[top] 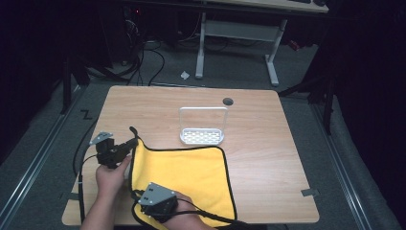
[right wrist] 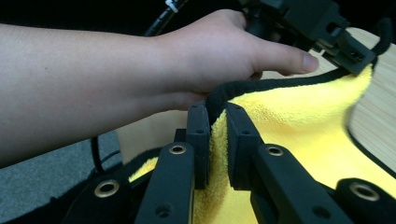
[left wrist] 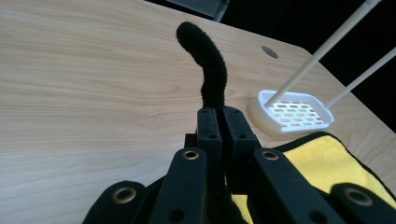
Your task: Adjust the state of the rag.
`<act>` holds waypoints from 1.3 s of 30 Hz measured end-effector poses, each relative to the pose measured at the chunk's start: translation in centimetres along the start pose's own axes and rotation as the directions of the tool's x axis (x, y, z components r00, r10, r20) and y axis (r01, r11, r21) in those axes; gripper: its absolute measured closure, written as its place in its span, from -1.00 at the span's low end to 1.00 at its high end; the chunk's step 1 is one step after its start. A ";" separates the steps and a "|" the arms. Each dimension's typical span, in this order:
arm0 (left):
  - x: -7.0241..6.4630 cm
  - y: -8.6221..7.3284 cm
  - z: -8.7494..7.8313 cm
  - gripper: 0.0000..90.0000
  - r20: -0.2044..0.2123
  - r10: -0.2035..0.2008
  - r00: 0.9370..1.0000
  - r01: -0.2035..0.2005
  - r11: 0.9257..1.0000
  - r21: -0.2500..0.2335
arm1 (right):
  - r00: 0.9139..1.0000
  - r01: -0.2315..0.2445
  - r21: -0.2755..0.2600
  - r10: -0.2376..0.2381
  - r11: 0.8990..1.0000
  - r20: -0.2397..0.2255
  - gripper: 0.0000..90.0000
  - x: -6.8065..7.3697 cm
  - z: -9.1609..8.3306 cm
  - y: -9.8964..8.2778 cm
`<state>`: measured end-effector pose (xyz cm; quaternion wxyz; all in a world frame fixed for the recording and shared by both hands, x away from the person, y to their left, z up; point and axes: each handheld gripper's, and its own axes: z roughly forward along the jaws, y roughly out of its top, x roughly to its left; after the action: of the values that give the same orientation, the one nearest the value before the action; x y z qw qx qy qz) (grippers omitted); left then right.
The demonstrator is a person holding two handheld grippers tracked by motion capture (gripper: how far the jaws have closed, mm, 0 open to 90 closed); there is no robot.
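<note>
Softly fleecy yellow cloth, black-edged.

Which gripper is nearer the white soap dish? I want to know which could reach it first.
Left. The left gripper holds the yellow cloth's far-left corner, nearer the white soap dish; the right gripper grips the cloth's near edge.

rm dark | grey carpet floor | white-legged desk behind | cables
</note>
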<state>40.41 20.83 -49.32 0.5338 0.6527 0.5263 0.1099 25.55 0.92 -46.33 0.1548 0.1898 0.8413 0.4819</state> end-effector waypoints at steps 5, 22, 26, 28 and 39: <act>-2.4 -0.6 2.4 0.92 0.016 -0.001 1.000 0.001 1.000 0.001 | 0.998 -0.032 0.009 0.032 0.999 0.052 0.82 -1.9 -2.5 -2.0; -10.9 -1.7 9.0 0.92 0.076 0.074 0.994 -0.078 0.996 0.047 | 0.969 -0.140 0.055 0.125 0.989 0.211 0.81 -6.7 -10.5 -8.8; -12.2 -1.5 9.8 0.92 0.091 0.090 0.992 -0.096 0.994 0.058 | 0.963 -0.153 0.038 0.140 0.988 0.230 0.81 -7.2 -11.9 -9.3; -12.8 -1.5 10.2 0.92 0.097 0.093 0.991 -0.100 0.993 0.064 | 0.961 -0.153 0.039 0.139 0.988 0.239 0.81 -7.2 -12.3 -9.5; -15.6 -1.4 12.2 0.91 0.139 0.110 0.984 -0.121 0.990 0.078 | 0.939 -0.199 0.048 0.176 0.979 0.295 0.81 -7.7 -14.5 -11.7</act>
<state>41.63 1.05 -48.88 0.5319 0.7105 0.4548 0.0737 23.89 -19.04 -48.81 0.2221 0.3433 0.8056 0.4288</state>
